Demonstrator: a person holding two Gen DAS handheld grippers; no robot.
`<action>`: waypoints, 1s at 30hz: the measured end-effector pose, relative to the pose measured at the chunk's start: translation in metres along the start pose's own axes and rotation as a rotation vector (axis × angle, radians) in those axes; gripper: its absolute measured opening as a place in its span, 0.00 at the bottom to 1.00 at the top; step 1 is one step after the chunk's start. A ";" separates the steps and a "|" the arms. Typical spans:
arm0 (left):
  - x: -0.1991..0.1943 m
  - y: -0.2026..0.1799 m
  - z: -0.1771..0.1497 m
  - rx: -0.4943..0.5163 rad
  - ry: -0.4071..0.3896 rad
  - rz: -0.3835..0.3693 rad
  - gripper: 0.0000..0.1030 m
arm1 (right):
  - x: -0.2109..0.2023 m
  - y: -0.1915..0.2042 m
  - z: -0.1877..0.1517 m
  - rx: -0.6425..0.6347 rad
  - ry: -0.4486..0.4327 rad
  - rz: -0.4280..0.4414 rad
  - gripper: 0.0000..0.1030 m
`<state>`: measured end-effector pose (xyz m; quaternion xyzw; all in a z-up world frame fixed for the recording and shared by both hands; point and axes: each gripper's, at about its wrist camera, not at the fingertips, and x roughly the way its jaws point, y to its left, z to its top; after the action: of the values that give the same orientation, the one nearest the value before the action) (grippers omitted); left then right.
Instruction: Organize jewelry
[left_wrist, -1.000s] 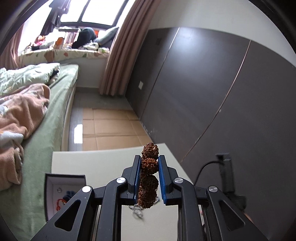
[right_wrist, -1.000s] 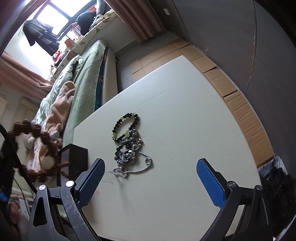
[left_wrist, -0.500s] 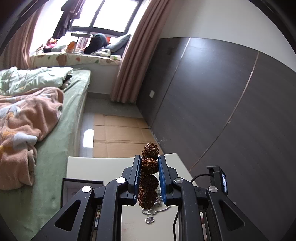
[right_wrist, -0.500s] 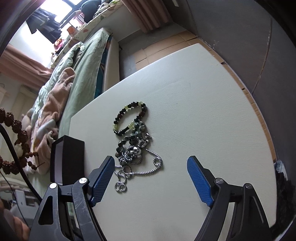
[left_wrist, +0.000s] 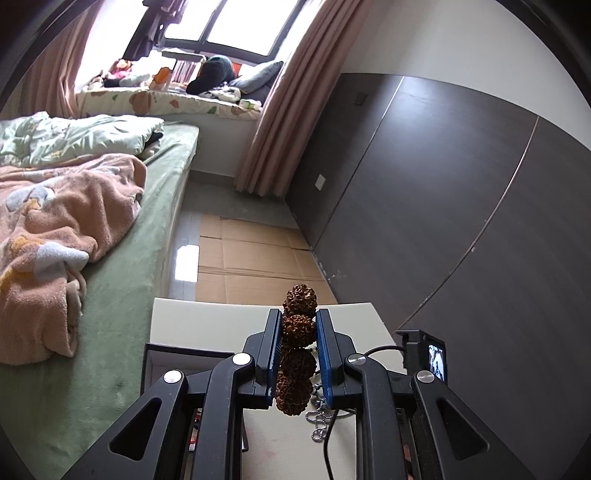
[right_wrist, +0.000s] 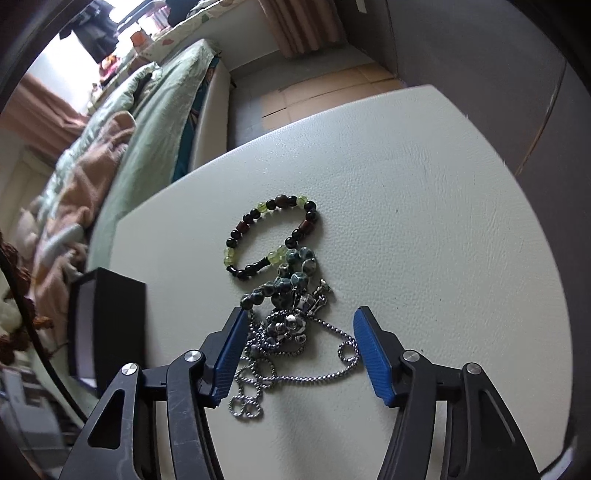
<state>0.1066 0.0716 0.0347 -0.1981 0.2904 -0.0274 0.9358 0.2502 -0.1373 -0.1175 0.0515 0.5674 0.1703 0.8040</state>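
My left gripper (left_wrist: 298, 321) is shut on a brown rough-bead bracelet (left_wrist: 298, 325) and holds it up above the white table (left_wrist: 207, 321). Its beads also hang at the left edge of the right wrist view (right_wrist: 14, 332). My right gripper (right_wrist: 299, 336) is open and low over a pile of jewelry: a silver chain with a pendant (right_wrist: 291, 328), a dark green bead bracelet (right_wrist: 291, 277), and a black, red and green bead bracelet (right_wrist: 273, 232). The chain lies between its fingers. A black jewelry box (right_wrist: 107, 325) stands at the table's left side.
A bed with green and pink blankets (left_wrist: 62, 236) runs along the table's left. A dark panel wall (left_wrist: 443, 206) is on the right. Cardboard sheets (left_wrist: 251, 266) cover the floor beyond the table. A small camera with a screen (left_wrist: 428, 354) sits at the table's right edge.
My right gripper has moved forward and down over the jewelry pile and its fingers have narrowed. My left gripper has risen with the brown bracelet still held.
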 end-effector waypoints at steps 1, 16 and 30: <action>0.000 0.001 0.000 -0.002 0.001 0.000 0.18 | 0.000 0.003 0.000 -0.015 -0.005 -0.028 0.53; 0.003 0.006 -0.005 -0.007 0.020 0.004 0.18 | -0.013 -0.023 -0.006 -0.055 0.014 -0.026 0.19; 0.006 0.011 -0.006 -0.016 0.029 0.010 0.18 | -0.051 -0.053 -0.003 0.046 -0.050 0.077 0.01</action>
<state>0.1078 0.0783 0.0227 -0.2035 0.3052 -0.0234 0.9300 0.2432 -0.2048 -0.0875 0.0963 0.5484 0.1867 0.8094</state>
